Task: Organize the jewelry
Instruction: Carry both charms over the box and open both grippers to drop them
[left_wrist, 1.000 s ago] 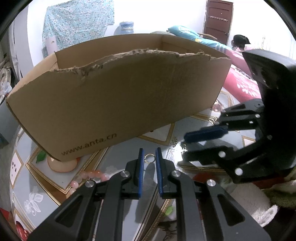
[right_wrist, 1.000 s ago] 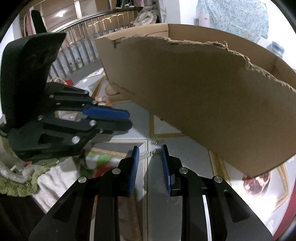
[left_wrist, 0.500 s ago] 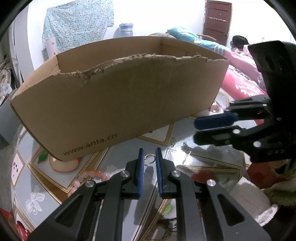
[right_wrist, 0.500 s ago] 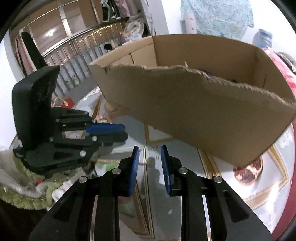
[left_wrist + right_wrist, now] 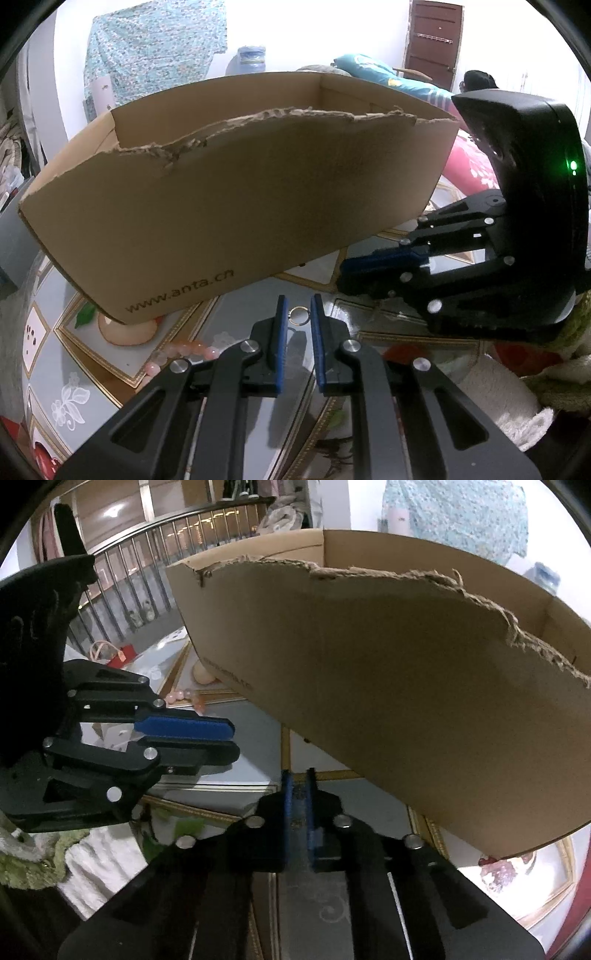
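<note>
A torn-edged cardboard box stands open on the glass-topped table, and everything else lies in front of its printed long wall.

The left gripper points down at the table just before that wall. Its blue pads stand a narrow way apart, and a small metal ring sits between their tips. Whether the pads press on the ring I cannot tell.

The right gripper is near the same wall, toward the box's right end as the left camera sees it. Its jaws have come together, the blue pads close with only a slim slit between them. In the left camera a thin chain shows on the glass just under this gripper; whether the chain is caught between the pads I cannot tell.

A string of pink beads lies on the table in front of the box's left part, beside the left gripper's arm. A white and green towel is bunched at the table's edge, farther from the box than the right gripper.
</note>
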{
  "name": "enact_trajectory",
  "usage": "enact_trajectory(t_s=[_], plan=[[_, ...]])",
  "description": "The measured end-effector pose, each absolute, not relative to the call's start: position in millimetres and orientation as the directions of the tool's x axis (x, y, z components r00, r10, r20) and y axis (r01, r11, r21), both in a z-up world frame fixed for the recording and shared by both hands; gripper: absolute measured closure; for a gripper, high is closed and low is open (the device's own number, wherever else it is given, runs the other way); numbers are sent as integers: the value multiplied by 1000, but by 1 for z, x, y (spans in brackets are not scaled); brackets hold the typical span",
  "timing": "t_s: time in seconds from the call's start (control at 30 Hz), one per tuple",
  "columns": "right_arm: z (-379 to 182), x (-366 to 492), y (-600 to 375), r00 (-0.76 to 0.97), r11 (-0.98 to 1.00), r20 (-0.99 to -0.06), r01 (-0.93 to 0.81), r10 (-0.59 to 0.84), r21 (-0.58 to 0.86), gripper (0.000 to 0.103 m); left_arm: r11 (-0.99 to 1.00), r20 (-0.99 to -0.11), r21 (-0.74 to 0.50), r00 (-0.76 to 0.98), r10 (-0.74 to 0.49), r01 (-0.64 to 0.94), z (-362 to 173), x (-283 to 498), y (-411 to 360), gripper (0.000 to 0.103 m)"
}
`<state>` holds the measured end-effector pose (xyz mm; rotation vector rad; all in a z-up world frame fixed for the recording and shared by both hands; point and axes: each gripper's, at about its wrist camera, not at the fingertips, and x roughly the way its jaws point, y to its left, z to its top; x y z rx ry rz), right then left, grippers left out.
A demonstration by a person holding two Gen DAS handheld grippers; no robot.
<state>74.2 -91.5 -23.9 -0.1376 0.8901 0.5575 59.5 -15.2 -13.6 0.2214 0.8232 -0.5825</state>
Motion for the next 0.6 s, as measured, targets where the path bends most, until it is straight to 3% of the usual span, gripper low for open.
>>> enact_trajectory(t_s=[0.2, 0.6], plan=[[-21, 74, -106, 497, 860, -747, -472, 441, 194, 103, 826, -740, -34, 541, -399, 563, -12, 57, -13, 91], [27, 63, -131, 570, 836, -617, -434, 543, 336, 103, 829, -694, -44, 580, -427, 558, 12, 42, -4, 91]])
